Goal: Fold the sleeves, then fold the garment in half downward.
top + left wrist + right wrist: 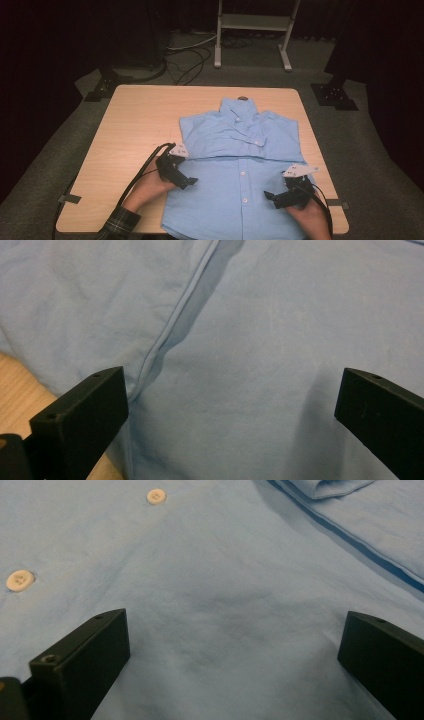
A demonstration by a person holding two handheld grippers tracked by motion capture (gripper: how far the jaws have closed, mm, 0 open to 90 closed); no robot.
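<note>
A light blue button shirt (240, 165) lies face up on the wooden table (135, 120), collar at the far side and both sleeves folded across the chest. My left gripper (186, 181) rests at the shirt's left edge, open, its jaws wide over the cloth (240, 365) beside a folded seam (170, 335). My right gripper (272, 197) sits on the lower right part of the shirt, open too, with plain cloth (235, 615) between its jaws and two white buttons (20, 580) off to the left. Neither pair of jaws holds anything.
The shirt's hem reaches the table's near edge. Bare table lies left of the shirt. Past the far edge stand a white frame (252, 30), cables (187, 57) on the floor and black stand feet (334, 95) at both corners.
</note>
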